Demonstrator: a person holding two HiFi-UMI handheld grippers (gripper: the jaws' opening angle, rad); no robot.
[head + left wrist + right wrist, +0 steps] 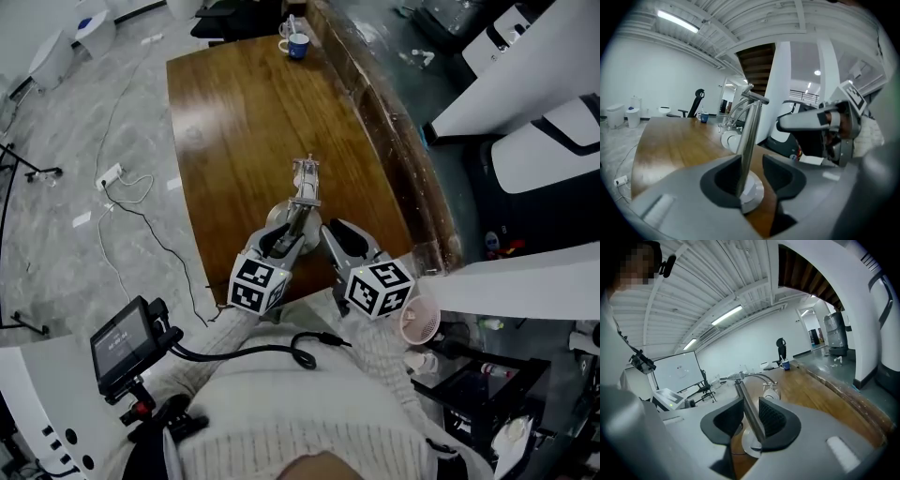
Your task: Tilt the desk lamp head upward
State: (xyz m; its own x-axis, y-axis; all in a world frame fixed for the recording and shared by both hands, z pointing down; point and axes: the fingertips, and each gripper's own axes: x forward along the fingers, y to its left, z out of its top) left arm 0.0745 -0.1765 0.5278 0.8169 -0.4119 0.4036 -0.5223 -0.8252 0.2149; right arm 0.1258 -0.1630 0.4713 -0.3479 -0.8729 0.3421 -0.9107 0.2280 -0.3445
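Observation:
A silver desk lamp [302, 199] stands near the front edge of the wooden table [234, 112]. Both grippers sit low on its upright pole. In the left gripper view the pole [750, 136] runs up between the jaws of my left gripper [752, 178], close to the left pad, with a gap on the right; the jaws are open. The round base [754, 192] lies below them. In the right gripper view the pole [749, 406] leans against the right pad of my right gripper [751, 417], with a gap on the left; the jaws are open. The white lamp head [730, 140] hangs beyond on the curved arm.
A blue cup [298, 45] stands at the table's far end. A power strip [111, 175] and cables lie on the floor to the left. A pink cup [419, 322] sits on the right, below the table's edge. A small monitor [127, 342] is at my lower left.

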